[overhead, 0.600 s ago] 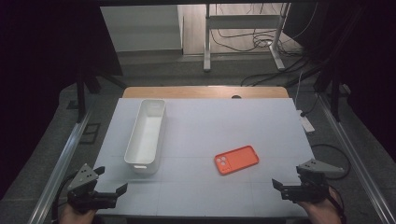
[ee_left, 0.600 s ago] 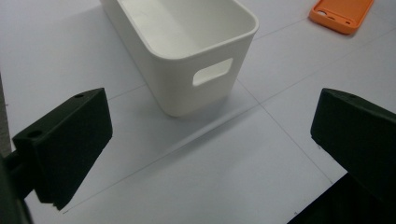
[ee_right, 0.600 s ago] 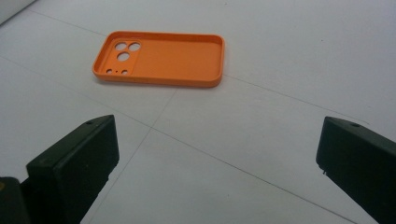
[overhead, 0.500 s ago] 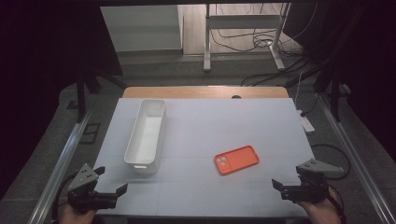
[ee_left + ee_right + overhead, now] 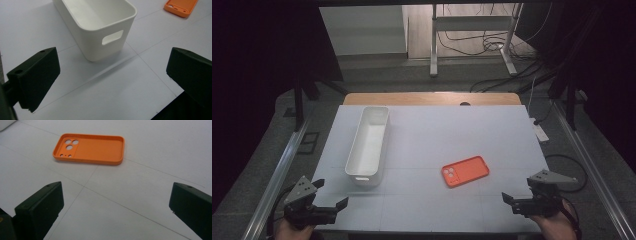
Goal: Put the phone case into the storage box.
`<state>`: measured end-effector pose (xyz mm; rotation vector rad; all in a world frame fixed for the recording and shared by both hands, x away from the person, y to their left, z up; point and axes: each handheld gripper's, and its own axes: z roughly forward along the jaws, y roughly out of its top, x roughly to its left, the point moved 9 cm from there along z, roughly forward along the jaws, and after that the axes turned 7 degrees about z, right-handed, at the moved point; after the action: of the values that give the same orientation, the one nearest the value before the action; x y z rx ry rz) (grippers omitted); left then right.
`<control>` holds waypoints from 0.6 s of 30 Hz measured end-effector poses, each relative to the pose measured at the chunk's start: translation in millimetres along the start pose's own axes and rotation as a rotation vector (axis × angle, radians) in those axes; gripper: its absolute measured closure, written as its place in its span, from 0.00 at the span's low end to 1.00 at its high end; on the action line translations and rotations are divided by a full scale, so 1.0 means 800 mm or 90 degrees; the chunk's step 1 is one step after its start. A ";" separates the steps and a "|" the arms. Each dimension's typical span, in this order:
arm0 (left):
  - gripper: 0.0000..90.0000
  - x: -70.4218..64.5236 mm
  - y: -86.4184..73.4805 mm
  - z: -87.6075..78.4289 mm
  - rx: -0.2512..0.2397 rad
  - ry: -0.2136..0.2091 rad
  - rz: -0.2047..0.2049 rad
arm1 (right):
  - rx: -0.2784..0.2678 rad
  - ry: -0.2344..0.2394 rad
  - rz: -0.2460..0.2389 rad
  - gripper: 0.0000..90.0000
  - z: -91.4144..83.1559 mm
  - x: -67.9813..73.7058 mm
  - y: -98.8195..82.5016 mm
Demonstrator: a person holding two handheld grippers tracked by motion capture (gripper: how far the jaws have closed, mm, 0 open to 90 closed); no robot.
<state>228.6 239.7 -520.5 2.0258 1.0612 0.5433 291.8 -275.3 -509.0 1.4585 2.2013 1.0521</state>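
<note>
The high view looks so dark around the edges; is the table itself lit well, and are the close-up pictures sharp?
High view: the white table is evenly lit, its surroundings nearly black. Left gripper view: the white bin is sharp and casts a soft shadow. Right gripper view: the orange phone case is crisp, without glare.

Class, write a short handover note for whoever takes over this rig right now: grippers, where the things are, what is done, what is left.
Left gripper: open, holding nothing, at the near left corner of the table, just short of the white bin.
Right gripper: open, holding nothing, at the near right edge, facing the orange phone case.
Phone case: flat on the table, hollow side up, right of the bin and apart from it.
Bin: nothing visible inside it.
Done: nothing gripped yet.
Left: probably grasp the case and place it in the bin.
</note>
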 end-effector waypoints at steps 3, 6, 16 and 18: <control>0.00 0.000 0.000 0.000 0.000 -0.003 -0.002 | 0.007 0.001 -0.003 0.00 0.001 0.001 -0.001; 0.00 0.000 0.000 0.000 -0.001 -0.004 -0.003 | 0.014 0.002 -0.003 0.00 0.003 0.001 -0.001; 0.00 0.000 0.000 0.000 0.000 -0.007 -0.001 | 0.023 0.004 -0.006 0.00 0.009 0.002 0.003; 0.00 0.000 0.000 0.000 0.000 -0.008 -0.001 | 0.023 0.005 -0.009 0.00 0.010 0.003 0.006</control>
<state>228.1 239.6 -520.6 2.0259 1.0564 0.5290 298.7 -268.7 -510.9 1.4549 2.2442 1.0201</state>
